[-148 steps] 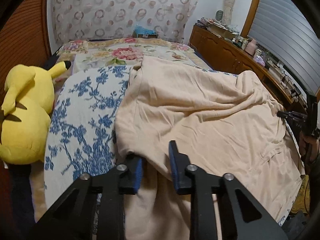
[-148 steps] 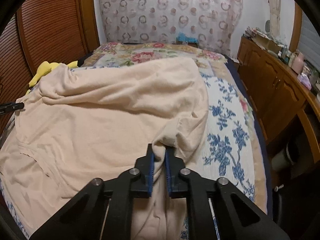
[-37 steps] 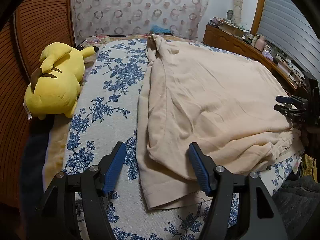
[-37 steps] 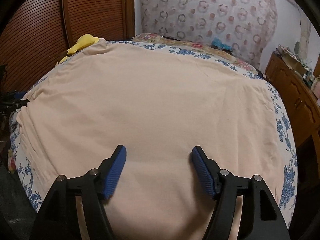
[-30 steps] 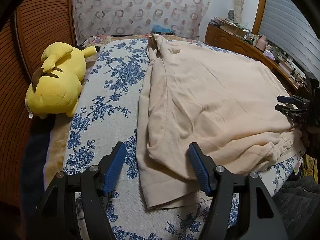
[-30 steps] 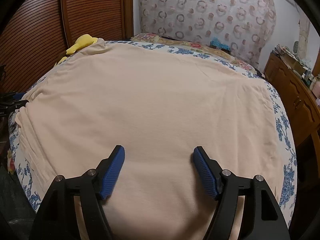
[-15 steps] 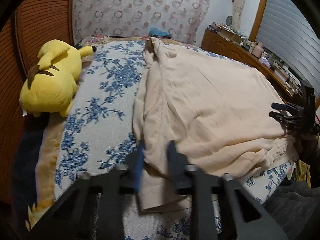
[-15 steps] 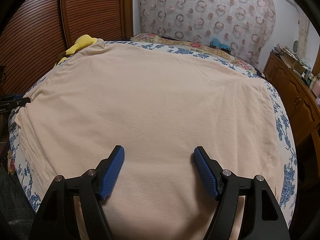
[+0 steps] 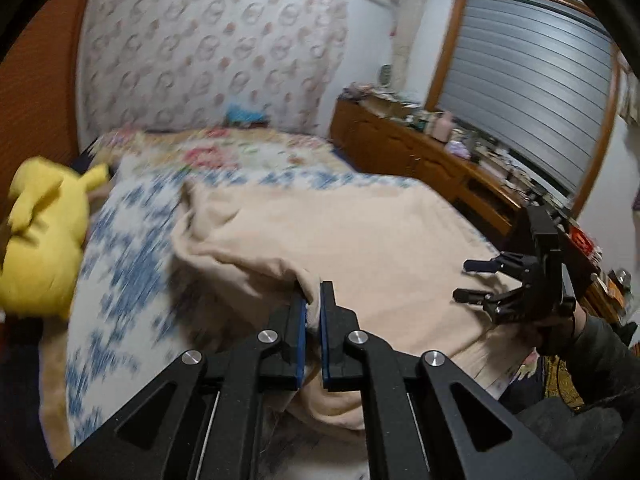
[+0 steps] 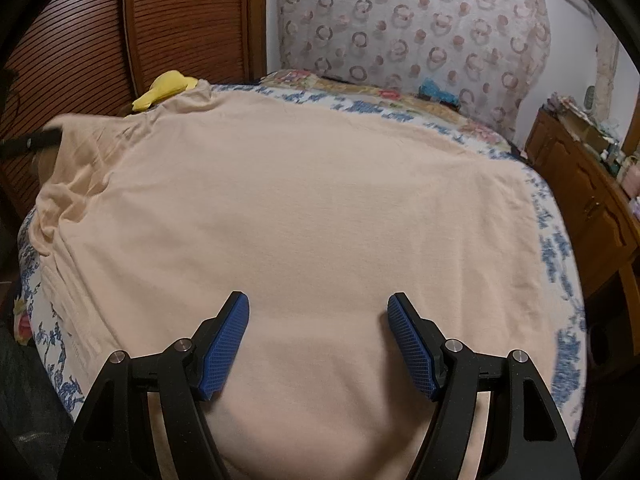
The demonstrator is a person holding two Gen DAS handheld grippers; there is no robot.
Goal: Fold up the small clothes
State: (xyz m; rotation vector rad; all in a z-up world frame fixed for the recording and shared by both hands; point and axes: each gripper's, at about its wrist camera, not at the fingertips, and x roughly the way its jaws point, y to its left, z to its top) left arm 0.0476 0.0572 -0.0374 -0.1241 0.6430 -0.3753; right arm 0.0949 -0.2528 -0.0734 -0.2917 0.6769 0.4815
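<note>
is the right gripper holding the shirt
No. The right gripper stands wide open above the shirt, nothing pinched between its blue pads.

The peach shirt (image 10: 312,216) lies spread flat over the bed — smooth in the middle. One edge (image 9: 256,256) is bunched and lifted up off the bed.

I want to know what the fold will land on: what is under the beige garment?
The beige garment lies on a blue-flowered bedspread, visible around its edges; what is beneath its middle is covered.
</note>
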